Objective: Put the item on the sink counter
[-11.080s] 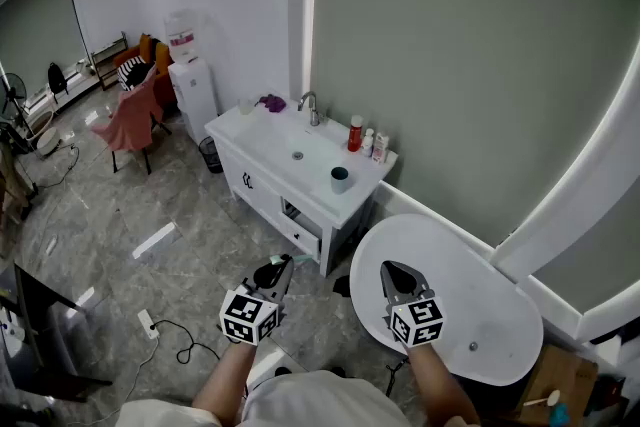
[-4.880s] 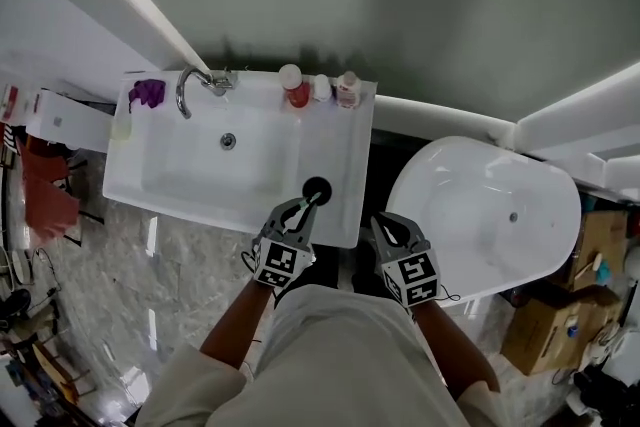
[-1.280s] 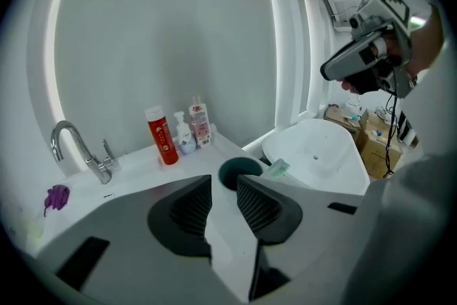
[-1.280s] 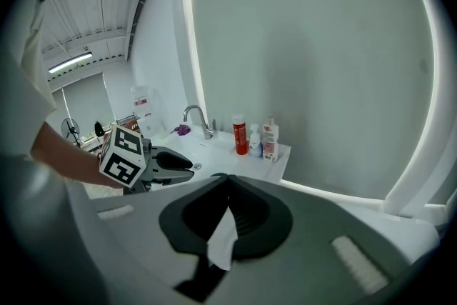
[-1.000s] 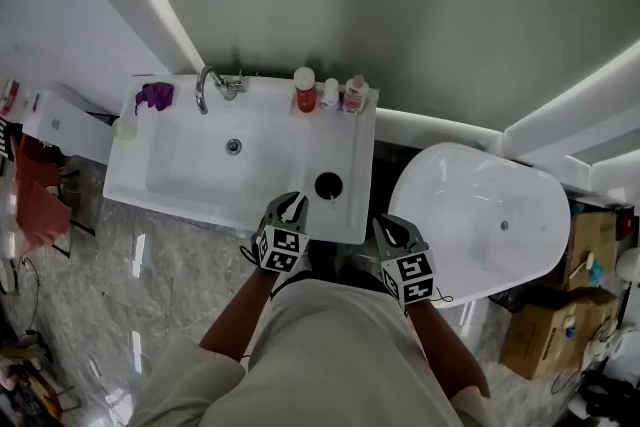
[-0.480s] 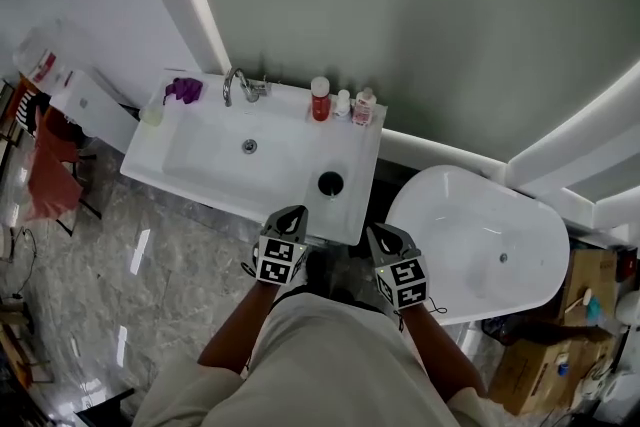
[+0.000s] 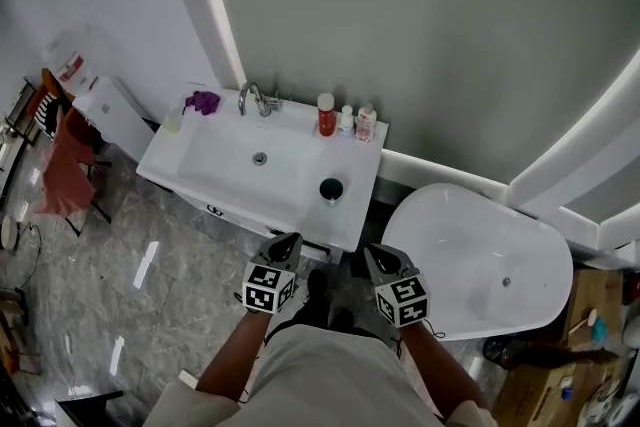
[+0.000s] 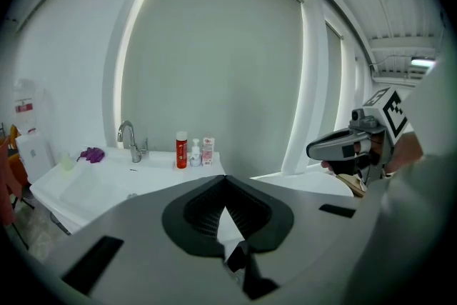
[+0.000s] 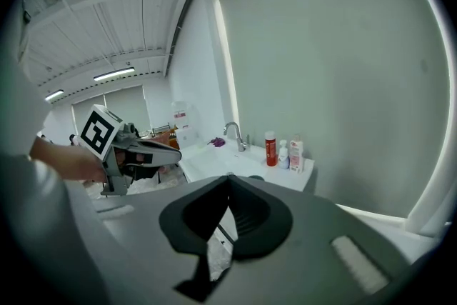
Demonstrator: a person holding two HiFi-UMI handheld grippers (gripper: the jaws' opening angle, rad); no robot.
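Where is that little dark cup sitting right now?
In the head view, the dark cup stands on the sink counter, just right of the basin and nearer the front edge than the red bottle at the wall.

bathtub (image 7: 470,255): white | red bottle (image 7: 326,115): upright | purple cloth (image 7: 204,101): beside faucet (image 7: 251,97)

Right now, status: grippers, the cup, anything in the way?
Left gripper shut, empty; right gripper shut, empty. Cup upright on the sink counter, right of the basin, clear of both grippers. Bottles at the back edge, nothing blocking.
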